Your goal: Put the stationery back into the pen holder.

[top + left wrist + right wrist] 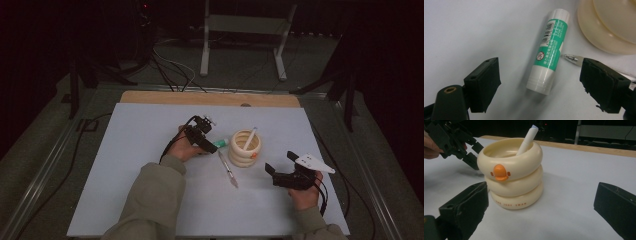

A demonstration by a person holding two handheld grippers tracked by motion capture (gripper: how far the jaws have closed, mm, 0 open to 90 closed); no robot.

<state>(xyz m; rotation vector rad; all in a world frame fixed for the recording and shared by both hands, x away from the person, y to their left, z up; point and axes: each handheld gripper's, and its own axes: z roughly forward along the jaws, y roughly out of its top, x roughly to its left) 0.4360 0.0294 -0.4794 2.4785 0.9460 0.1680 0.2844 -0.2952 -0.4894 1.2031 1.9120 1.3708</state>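
Pen [574, 59] mostly hidden behind jaw; holder [609, 27] cut by frame edge; glue stick [220, 143] label unreadable.

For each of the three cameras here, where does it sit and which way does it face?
High view: above the person's side, looking forward and down on the white table; both forearms and hands enter from below.
Left gripper view: rides on the left tool, looking down between its open jaws at the glue stick lying flat, a pen tip beside it.
Right gripper view: rides on the right tool, looking level between open jaws at the duck pen holder; the left tool and a hand show beyond.
Shared: all three show the holder.
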